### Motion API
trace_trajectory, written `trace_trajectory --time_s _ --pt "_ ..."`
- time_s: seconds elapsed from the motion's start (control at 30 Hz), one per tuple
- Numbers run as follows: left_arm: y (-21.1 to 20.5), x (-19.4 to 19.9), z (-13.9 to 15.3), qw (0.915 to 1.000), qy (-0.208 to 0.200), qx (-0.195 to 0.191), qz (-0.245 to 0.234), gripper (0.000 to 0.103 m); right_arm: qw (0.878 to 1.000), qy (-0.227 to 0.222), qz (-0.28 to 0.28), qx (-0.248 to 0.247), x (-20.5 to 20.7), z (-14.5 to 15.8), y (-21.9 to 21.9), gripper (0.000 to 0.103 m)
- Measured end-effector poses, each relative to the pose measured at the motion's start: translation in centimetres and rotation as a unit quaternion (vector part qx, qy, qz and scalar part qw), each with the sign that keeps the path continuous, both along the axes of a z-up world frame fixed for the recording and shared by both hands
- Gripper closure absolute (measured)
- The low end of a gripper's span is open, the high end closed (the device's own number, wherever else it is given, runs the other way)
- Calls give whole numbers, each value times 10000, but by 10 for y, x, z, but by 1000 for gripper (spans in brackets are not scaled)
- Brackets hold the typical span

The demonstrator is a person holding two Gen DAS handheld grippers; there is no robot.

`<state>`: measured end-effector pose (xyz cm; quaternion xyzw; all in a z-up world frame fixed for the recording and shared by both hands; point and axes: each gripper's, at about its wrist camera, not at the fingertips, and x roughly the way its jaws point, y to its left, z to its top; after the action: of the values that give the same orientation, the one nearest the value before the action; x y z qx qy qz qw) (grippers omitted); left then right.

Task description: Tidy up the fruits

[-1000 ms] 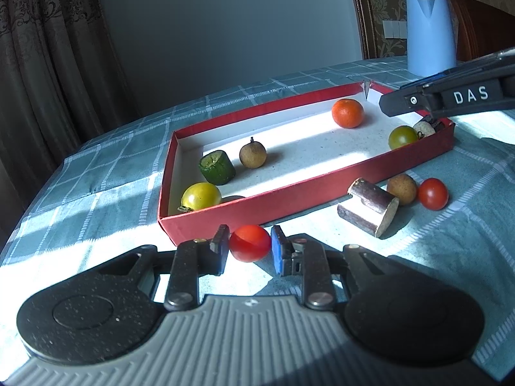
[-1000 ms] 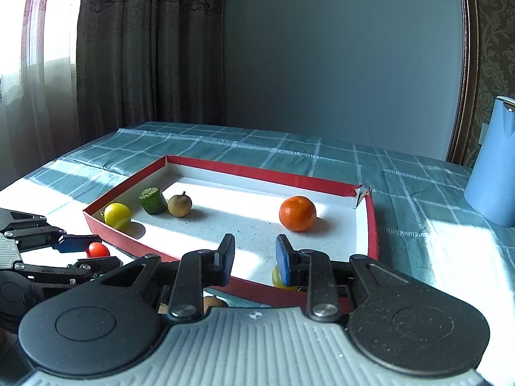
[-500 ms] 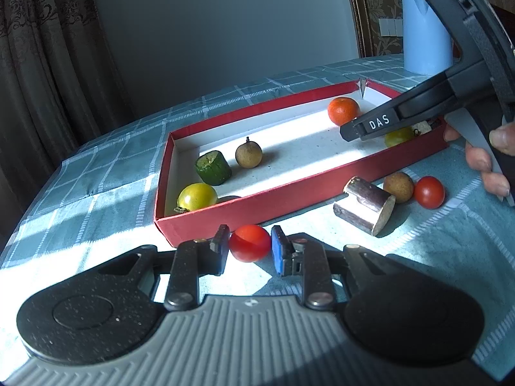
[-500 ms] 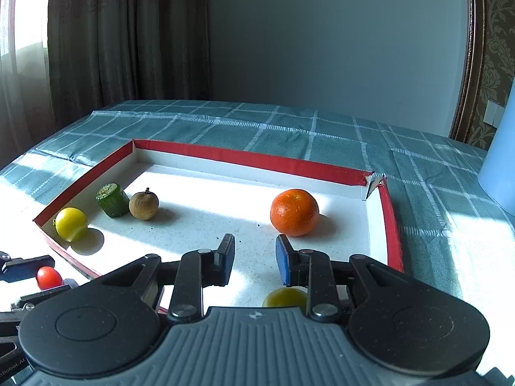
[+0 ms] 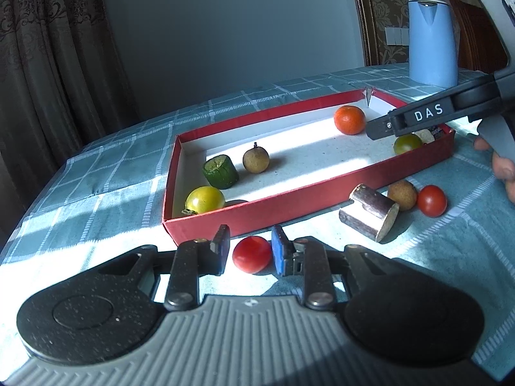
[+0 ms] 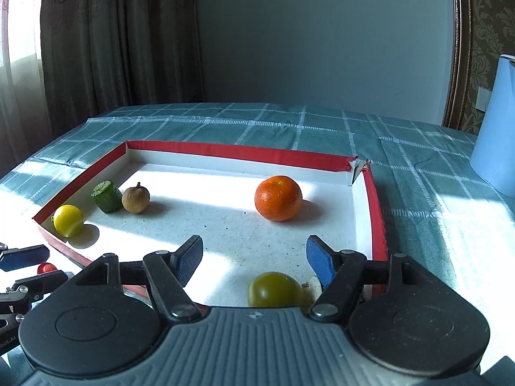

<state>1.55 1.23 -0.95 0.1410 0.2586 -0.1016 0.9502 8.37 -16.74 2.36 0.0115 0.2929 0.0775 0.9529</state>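
Observation:
A red cherry tomato [image 5: 252,253] lies on the tablecloth between the fingers of my left gripper [image 5: 248,252], just in front of the red tray [image 5: 289,204]. The jaws are slightly wider than the tomato; a gap shows on its left side. My right gripper [image 6: 254,257] is open over the tray's right end, above a green-yellow tomato [image 6: 273,289]. The tray holds an orange [image 6: 278,197], a longan [image 6: 135,199], a cucumber piece [image 6: 106,196] and a yellow tomato [image 6: 68,220]. The right gripper's arm [image 5: 428,115] shows in the left wrist view.
On the cloth right of the tray front lie a cut cane piece [image 5: 370,215], a brown longan [image 5: 402,194] and another red tomato [image 5: 432,200]. A blue kettle [image 5: 431,41] stands at the back right. A pale small piece [image 5: 425,135] lies in the tray's right corner.
My right gripper moved forward over the tray and its jaws opened wide. My left gripper stayed around the red tomato, jaws slightly wider.

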Motion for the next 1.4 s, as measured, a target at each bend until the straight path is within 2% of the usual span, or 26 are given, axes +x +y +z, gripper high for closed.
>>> trace_trajectory --time_s 0.07,0.13,0.23,0.3,0.47,0.53,0.57,0.67,0.73,0.83,0.93,1.0,1.17,1.4 --pt "1 0 1 10000 -22 -19 31 77 9988 -52 -264 419 -6 6 -20 26" --pt "1 0 1 10000 -11 -18 35 77 9959 -25 -407 809 -9 7 -37 25" --pt "0 1 0 10000 13 -5 43 77 9935 -24 -458 1039 -11 7 -53 25" --pt "1 1 0 10000 16 -12 41 77 9939 -103 -473 995 -14 9 -55 25" --pt "1 1 0 10000 22 -34 25 77 9972 -227 253 663 -49 15 -36 25" --pt "0 1 0 10000 21 -16 -3 77 9969 -355 580 401 -69 13 -28 30" --pt "0 1 0 10000 19 -10 -17 77 9966 -399 699 167 -81 10 -21 36" --pt "-1 0 0 10000 4 0 -28 77 9943 8 1039 -220 -87 -5 -6 50" --pt "0 -1 0 10000 -24 -10 -24 77 9929 141 1156 -258 -83 -13 2 52" --pt "-1 -1 1 10000 -45 0 -31 77 9927 166 1152 -321 -76 -13 10 52" --pt "-1 -1 0 10000 -42 16 -43 77 9913 270 1207 -452 -71 -18 18 58" --pt "-1 -1 0 10000 -53 27 -45 77 9905 258 1299 -377 -72 -18 18 76" --pt "-2 -5 2 9998 -191 71 18 77 9919 153 1219 -317 -76 -17 15 76" --pt "-18 -6 10 9990 -345 196 -206 80 9942 -547 917 -138 -79 15 -1 76"
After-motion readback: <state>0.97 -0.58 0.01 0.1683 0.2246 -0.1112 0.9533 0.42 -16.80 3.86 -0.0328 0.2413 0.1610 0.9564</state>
